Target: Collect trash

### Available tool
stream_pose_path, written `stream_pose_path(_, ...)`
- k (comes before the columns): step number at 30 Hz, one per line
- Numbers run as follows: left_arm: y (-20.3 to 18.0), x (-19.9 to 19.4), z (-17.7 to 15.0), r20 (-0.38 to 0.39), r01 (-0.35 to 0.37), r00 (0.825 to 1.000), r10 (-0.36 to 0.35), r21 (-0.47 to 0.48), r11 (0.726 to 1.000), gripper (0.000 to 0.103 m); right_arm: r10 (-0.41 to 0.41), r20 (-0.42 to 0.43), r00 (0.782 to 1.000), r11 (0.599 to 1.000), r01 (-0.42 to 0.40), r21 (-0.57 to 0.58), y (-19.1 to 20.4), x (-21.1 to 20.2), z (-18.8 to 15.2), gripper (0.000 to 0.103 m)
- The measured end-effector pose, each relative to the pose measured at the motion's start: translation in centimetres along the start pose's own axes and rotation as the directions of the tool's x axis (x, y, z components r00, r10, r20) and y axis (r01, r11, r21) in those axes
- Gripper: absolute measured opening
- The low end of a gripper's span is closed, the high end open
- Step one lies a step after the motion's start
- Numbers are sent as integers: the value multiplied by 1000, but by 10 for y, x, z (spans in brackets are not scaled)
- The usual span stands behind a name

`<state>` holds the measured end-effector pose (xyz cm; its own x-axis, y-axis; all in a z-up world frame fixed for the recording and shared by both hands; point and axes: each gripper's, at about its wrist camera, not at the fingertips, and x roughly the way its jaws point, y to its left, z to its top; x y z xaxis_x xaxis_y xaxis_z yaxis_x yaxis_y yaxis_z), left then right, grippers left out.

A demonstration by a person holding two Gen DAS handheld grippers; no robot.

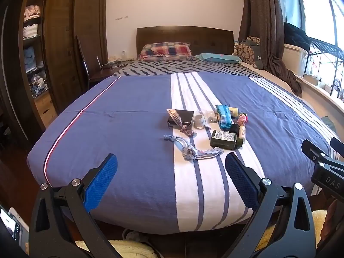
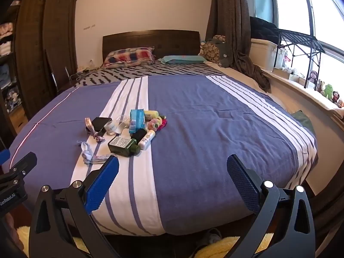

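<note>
Both tongs hang over the foot of the bed with nothing between their blue, dimpled rubber pads. The left gripper point(image 1: 171, 180) stands wide apart, and the right gripper point(image 2: 172, 182) is spread just as wide.

Ahead of them, on the white stripe of the blue-and-white striped cotton bedspread point(image 1: 129, 116), lies a small heap of clutter. Nearest is a frayed, knotted strip of pale blue cloth point(image 1: 191, 149), limp and flat, its long axis running roughly across the left tongs' line of sight and almost straight ahead of them. From the right tongs it lies ahead and off to the left, so the left hand looks the nearer.

Just behind it sits a dark green squarish glass bottle with a printed label point(image 1: 225, 139), on its side. Beyond are a crumpled teal plastic wrapper point(image 1: 223, 116), a small white ceramic cup point(image 1: 198, 121), a flat black box point(image 1: 180, 118) draped with a ribbon, and what may be soft pink toys, too small to tell.
</note>
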<state>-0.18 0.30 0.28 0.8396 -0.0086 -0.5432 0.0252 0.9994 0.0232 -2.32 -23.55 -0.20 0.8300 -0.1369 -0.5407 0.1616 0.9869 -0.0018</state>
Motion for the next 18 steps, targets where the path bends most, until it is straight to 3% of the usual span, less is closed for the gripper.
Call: stream_pose_path(18,0,0,1,2,-2,1000,2,-1,1000,95,-2,3,1000,1000,2,4,1,-2,0,100)
